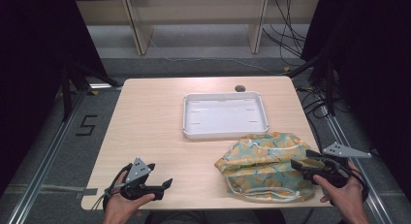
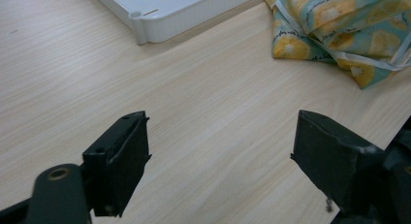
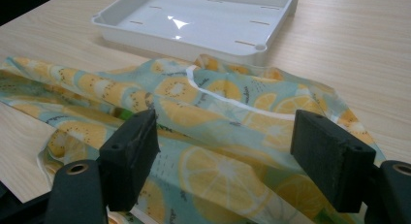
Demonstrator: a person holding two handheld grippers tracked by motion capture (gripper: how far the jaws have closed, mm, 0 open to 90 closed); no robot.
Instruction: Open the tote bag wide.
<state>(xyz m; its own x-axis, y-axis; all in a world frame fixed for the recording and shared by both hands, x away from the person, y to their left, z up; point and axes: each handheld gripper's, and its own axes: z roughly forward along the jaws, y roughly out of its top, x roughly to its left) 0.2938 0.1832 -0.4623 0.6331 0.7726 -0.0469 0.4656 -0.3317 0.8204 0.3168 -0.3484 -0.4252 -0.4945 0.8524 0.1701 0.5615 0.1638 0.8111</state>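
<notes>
Nearest the person, the right gripper (image 1: 296, 166) is held low over the near right part of the desk (image 1: 155, 132), its fingers (image 3: 130, 156) spread wide and nothing pinched between them. Directly under and ahead of these fingers a crumpled fruit-print cloth (image 1: 265, 167) is seen, lying on the desk in a loose, rumpled heap. Its fabric is pale teal, printed with yellow-orange citrus slices and small kiwi-like rounds, and a narrow white trim is seen running along its edges and curving across one fold. Whether the fingers touch the fabric cannot be told. The left gripper (image 1: 168, 184) is held at the near left, its fingers (image 2: 118, 158) likewise spread and empty, over bare wood grain; the cloth lies ahead and to the right of them, well apart. Beyond the cloth, farther from both pairs of fingers, a shallow white plastic tray (image 1: 185, 118) is set on the desk, its near rim just beside the cloth's far edge.
</notes>
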